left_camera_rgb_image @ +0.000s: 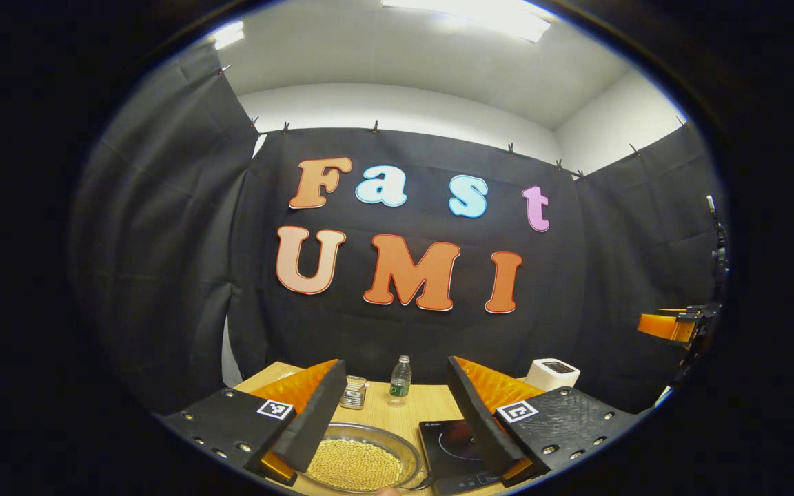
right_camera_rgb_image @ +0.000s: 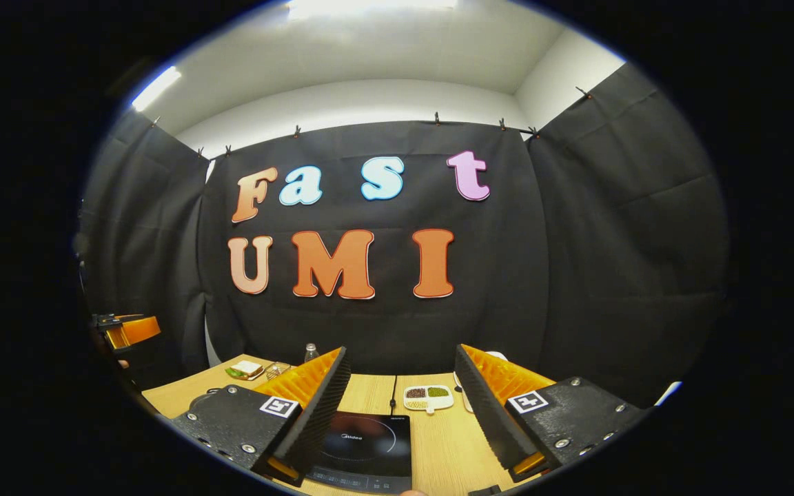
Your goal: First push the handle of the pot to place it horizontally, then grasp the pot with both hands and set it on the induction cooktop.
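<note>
Lying below left claw: pot

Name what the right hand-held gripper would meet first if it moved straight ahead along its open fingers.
Probably the induction cooktop, lying on the table between the right hand-held gripper's fingers; depth is unclear.

left gripper jaws apart | pot beside cooktop | bottle behind
</note>
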Demonstrator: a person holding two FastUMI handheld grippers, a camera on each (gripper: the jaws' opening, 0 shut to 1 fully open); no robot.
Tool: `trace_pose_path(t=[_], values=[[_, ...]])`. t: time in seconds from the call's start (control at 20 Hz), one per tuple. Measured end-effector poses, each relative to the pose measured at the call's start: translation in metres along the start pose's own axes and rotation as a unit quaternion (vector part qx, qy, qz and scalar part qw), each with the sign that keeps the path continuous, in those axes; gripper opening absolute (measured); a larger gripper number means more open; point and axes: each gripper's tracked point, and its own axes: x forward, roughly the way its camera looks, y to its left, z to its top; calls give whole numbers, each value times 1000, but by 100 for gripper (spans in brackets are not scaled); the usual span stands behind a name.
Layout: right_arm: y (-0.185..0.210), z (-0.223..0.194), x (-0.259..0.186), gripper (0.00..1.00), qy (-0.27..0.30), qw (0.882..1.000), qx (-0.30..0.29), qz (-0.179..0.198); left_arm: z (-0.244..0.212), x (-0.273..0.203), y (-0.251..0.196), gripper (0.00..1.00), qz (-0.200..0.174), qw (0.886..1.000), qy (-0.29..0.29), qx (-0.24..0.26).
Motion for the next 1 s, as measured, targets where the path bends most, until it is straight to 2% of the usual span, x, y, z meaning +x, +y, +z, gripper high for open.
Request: trace_pose_path(t=[0.3,0.35,0.4,1.0], values=[[-7,0,-2,95,0,1000,3,-7,2,-4,-4,91,-1,1000,-5,4],[-6,0,-2,100,0,1000,3,-7,2,-4,-6,92,-3,1000,-4,3],[-6,0,-3,95,0,1000,3,-6,1,-4,-6,90,-4,1000,-3,1],[-12,-2,-3,95,0,1000,6,-11,-3,-4,-8,91,-18,1000,2,-1]])
